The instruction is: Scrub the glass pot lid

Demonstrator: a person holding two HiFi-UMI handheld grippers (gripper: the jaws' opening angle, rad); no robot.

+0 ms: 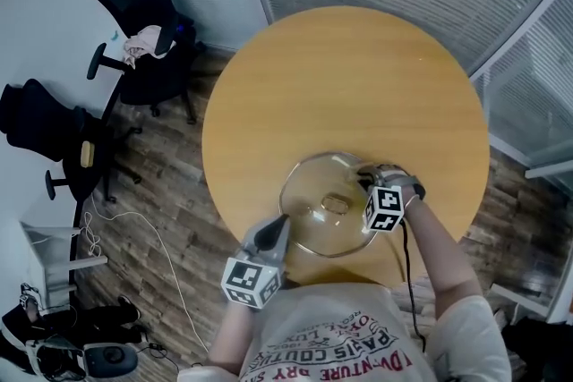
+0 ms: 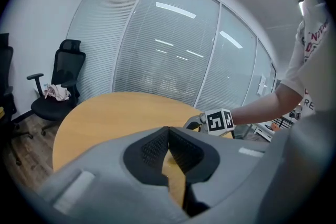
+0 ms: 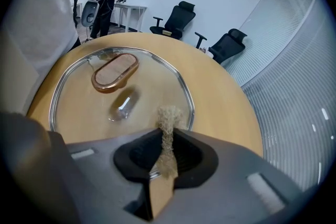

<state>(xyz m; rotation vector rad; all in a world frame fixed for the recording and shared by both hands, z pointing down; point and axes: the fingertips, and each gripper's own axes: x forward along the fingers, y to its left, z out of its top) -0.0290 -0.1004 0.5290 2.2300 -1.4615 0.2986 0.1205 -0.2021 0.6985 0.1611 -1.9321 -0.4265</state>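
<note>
**Loose lid, thin scrubber: where this scrub can slip**

The glass pot lid (image 1: 309, 192) lies dome-up on the round tabletop (image 1: 340, 76), close to the edge nearest the person. The right tool (image 1: 365, 181) is clamped on a tan, fibrous scrubber (image 3: 168, 123), whose tip sits at the lid's rim, away from the copper-coloured handle (image 3: 115, 72). The left tool (image 1: 280, 223) has its jaws together at the opposite rim. No view shows whether the rim is actually pinched between them.

That doubt is the main risk. If the left tool only rests against the rim, a firm stroke will likely skate the lid across the smooth wood, possibly off the near edge, and it is glass. Pressing down at the rim could also rock the dome. The scrubber is a narrow strip that may fold, or drag out of the jaws.
</note>
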